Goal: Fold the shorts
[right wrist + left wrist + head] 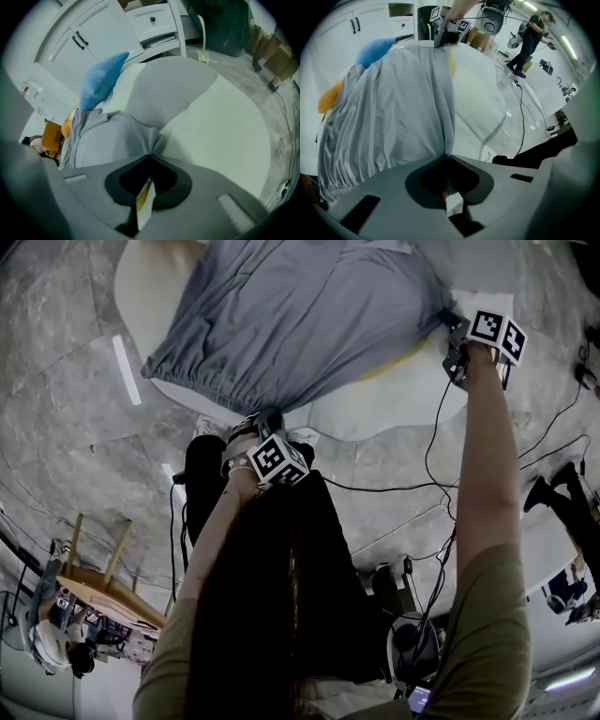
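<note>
Grey shorts lie spread on a white round table. My left gripper is at the gathered waistband on the table's near edge and is shut on the fabric. In the left gripper view the cloth runs straight into the closed jaws of that gripper. My right gripper is at the shorts' right corner, shut on a pinch of cloth. The right gripper view shows the fabric puckered where the jaws of the right gripper meet. A yellow strip peeks from under the shorts.
A blue cushion and an orange thing lie beyond the shorts. White cabinets stand behind the table. Cables trail over the marble floor; a wooden stool stands at lower left. A person stands off to the right.
</note>
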`<state>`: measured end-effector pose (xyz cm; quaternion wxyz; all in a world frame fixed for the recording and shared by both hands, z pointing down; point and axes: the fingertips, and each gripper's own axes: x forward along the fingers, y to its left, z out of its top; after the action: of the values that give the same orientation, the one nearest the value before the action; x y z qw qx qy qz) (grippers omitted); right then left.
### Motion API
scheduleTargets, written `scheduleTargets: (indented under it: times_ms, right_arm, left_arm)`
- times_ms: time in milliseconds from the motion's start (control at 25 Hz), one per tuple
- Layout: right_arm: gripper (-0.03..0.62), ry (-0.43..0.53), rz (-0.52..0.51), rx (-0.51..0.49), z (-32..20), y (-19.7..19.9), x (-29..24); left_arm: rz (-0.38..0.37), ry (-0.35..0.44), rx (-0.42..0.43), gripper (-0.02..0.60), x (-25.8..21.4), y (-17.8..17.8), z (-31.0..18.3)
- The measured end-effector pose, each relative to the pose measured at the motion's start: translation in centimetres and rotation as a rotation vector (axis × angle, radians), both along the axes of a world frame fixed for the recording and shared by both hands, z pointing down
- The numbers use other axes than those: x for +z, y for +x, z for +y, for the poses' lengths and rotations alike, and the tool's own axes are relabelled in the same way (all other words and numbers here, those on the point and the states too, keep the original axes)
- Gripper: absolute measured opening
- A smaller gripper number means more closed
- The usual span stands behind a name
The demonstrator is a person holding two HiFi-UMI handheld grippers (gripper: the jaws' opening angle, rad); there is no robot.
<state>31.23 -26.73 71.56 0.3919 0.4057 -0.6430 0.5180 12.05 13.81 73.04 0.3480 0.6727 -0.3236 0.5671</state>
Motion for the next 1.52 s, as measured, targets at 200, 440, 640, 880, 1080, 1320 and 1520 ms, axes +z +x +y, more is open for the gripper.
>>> scheduleTargets:
  times_ms: [200, 440, 640, 880, 1080, 1320, 1520]
  right_arm:
    - [0.003, 0.019, -0.082, 0.063, -0.3, -0.5, -3.3]
    - [0.003, 0.049, -0.150, 0.086, -1.3, -1.9, -8.8]
    - [0.003, 0.088, -0.190, 0.052, -4.6, -6.8, -13.6]
    - [0.003, 0.130, -0.232, -0.024, -7.6, -16.9, -16.7]
    - [0.003, 0.140, -0.251, -0.086, -8.9, -25.9, -16.6]
    - [0.003, 0.139, -0.228, -0.125, -9.1, -34.1, -13.8]
    - [0.003, 0.145, -0.186, -0.156, -8.4, -38.6, -10.9]
  left_arm:
    - [0.048, 0.027, -0.072, 0.020, -1.9, -0.2, 0.2]
    - [0.137, 0.108, -0.277, 0.018, -7.7, -2.0, -0.2]
    - [0.178, 0.184, -0.419, 0.017, -11.7, -6.2, -2.2]
    - [0.201, 0.208, -0.539, 0.017, -13.1, -13.3, -4.1]
    - [0.191, 0.186, -0.619, 0.017, -12.0, -18.6, -4.4]
    - [0.157, 0.144, -0.644, 0.018, -9.3, -23.2, -3.8]
    - [0.161, 0.083, -0.702, 0.018, -6.9, -26.8, -3.6]
